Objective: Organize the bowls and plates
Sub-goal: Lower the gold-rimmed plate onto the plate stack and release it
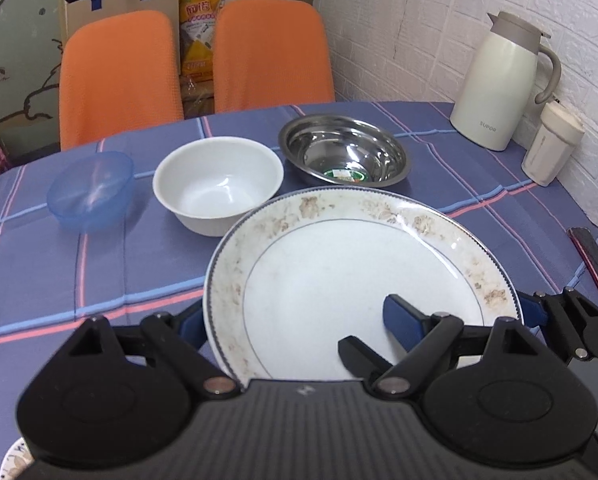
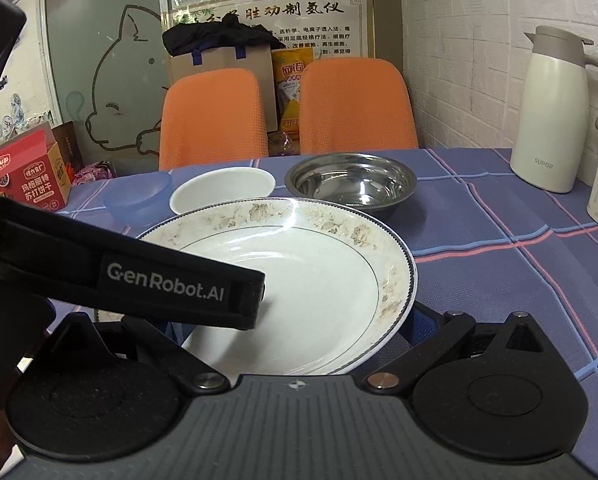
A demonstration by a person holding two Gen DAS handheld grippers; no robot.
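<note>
A white plate (image 1: 339,264) (image 2: 299,264) with a faded floral rim lies tilted close in front of both cameras. My left gripper (image 1: 295,318) is open: its left finger sits under the plate's left rim and its right finger rests over the plate's inside. My right gripper (image 2: 297,324) is open too, with the plate's rim covering part of each blue finger. Its right finger (image 1: 535,308) shows beside the plate's right rim. Behind stand a blue plastic bowl (image 1: 91,188) (image 2: 139,196), a white bowl (image 1: 219,184) (image 2: 223,190) and a steel bowl (image 1: 345,152) (image 2: 351,180).
A cream thermos (image 1: 499,84) (image 2: 555,120) and a lidded cup (image 1: 553,144) stand at the right by the wall. A dark flat object (image 1: 595,264) lies at the table's right edge. Another patterned plate (image 1: 13,456) peeks in bottom left. Two orange chairs (image 1: 119,76) stand behind the table.
</note>
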